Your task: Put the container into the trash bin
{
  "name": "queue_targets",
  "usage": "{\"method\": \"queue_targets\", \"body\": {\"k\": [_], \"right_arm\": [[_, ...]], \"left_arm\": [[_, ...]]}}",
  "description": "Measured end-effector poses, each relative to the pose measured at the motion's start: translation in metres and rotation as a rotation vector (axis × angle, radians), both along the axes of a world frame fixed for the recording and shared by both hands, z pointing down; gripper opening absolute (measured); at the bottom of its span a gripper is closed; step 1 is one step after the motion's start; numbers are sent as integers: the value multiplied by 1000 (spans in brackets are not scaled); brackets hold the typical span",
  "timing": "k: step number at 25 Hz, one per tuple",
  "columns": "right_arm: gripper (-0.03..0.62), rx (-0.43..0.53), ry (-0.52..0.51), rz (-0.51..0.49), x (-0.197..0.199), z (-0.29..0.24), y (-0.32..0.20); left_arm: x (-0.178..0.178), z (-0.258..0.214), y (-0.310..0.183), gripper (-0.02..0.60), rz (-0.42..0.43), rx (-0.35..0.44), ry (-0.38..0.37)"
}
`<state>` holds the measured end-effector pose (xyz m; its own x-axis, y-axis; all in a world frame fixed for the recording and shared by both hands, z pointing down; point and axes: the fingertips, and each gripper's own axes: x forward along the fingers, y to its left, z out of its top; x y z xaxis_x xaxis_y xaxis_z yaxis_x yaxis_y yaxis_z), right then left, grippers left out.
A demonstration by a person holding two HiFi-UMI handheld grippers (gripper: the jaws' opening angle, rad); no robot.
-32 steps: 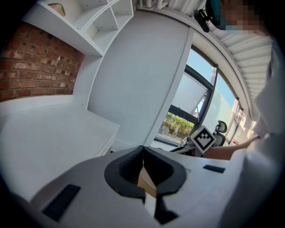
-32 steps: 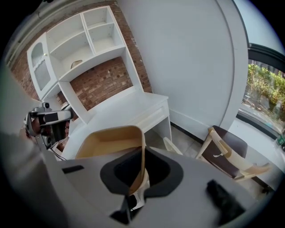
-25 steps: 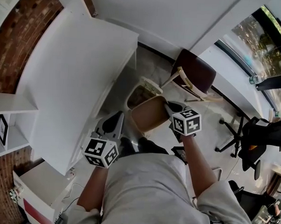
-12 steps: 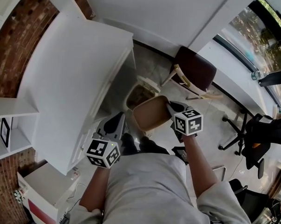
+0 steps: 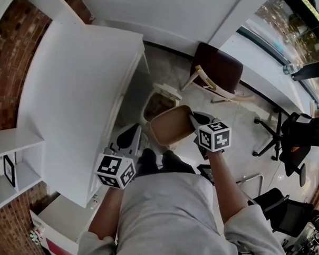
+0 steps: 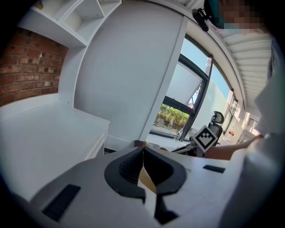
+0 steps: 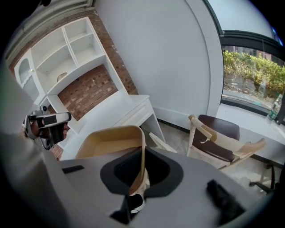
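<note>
A tan open-top container (image 5: 171,127) hangs tilted just over the near side of the trash bin (image 5: 159,104), a white bin with its lid up on the floor. My right gripper (image 5: 192,117) is shut on the container's right wall. In the right gripper view that thin wall (image 7: 141,151) runs straight down between the pads of the right gripper (image 7: 140,171). My left gripper (image 5: 134,130) hovers left of the container, apart from it. In the left gripper view the left gripper (image 6: 143,152) has its jaws shut together with nothing between them.
A white desk (image 5: 76,89) fills the left side, its edge close to the bin. A dark-seated wooden chair (image 5: 217,74) stands behind the bin. Office chairs (image 5: 293,141) are at the right. The person's shoes (image 5: 163,161) stand just before the bin.
Both grippers have sunk slightly and the head view has shifted. The container stays in the right gripper's grip, a touch nearer the bin's opening.
</note>
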<state>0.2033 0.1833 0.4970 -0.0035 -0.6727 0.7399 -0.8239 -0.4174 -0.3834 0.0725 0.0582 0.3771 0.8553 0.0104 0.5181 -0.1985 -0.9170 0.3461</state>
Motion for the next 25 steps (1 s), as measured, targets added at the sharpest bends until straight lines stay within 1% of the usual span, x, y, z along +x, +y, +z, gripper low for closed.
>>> {"method": "queue_targets", "body": {"k": [6, 10, 16, 25], "right_arm": [[35, -26, -16, 27, -7, 20, -15], [35, -42, -17, 26, -6, 34, -27], [35, -72, -18, 12, -1, 55, -41], [35, -121, -15, 5, -3, 99, -50]], "left_arm": [[1, 8, -11, 17, 60, -14, -16], [2, 22, -23, 15, 83, -30, -34], [5, 47, -39, 17, 91, -58, -57], [7, 86, -54, 17, 75, -104, -67]]}}
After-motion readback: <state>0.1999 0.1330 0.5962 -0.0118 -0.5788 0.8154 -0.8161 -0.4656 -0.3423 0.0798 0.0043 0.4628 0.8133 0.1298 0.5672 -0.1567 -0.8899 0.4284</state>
